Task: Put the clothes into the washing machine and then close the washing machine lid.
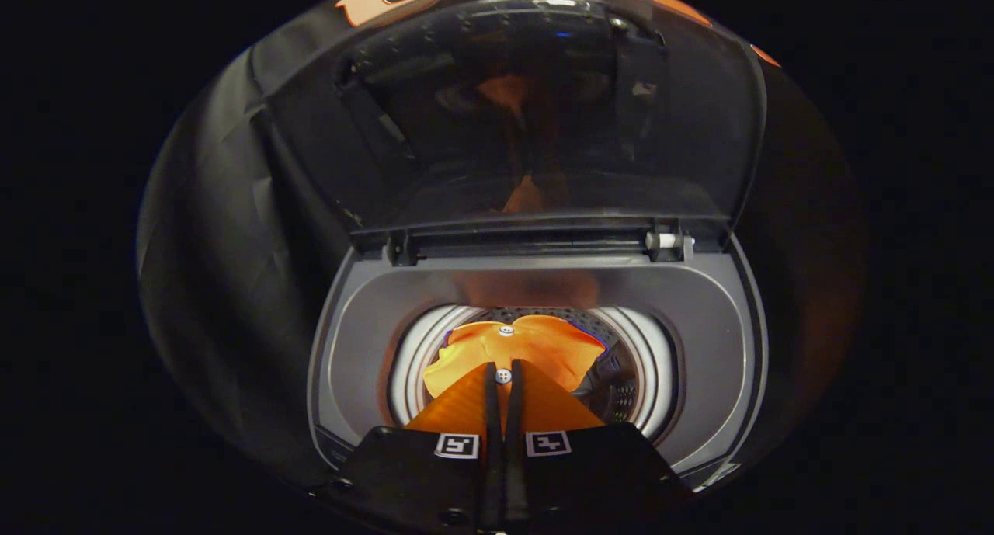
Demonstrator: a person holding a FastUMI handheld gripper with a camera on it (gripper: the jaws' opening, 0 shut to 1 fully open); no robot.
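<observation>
Gripper: the gripper (503, 373) is held above the open top of the washing machine (536, 286), pointed down toward the drum (648, 380).
Fingers: the two fingers are drawn close together, with only a thin slit between them. A small fold of the orange garment (536, 349) with a white button (503, 376) is seen in that slit at the tips, so the cloth appears to be pinched. Whether both pads really press on it cannot be told for sure.
Clothes: the orange garment, with a second white button (506, 331) on it, is hanging or lying inside the drum, just ahead of the fingertips and below them. A bit of blue is seen at its edges; it cannot be told if this is lining or another piece.
Drum: the perforated metal wall is visible beside the garment, and the pale ring of the opening is seen around it.
Lid: the dark transparent lid (543, 116) is standing upright on its hinges (666, 241) behind the opening, fully open. An orange reflection is seen in it.
Done: the garment is judged to be already brought inside the drum opening.
Left: the cloth is to be released, the gripper is to be lifted out, and the lid is to be pushed down until closed.
Progress: about the middle of the task, by judgement.
</observation>
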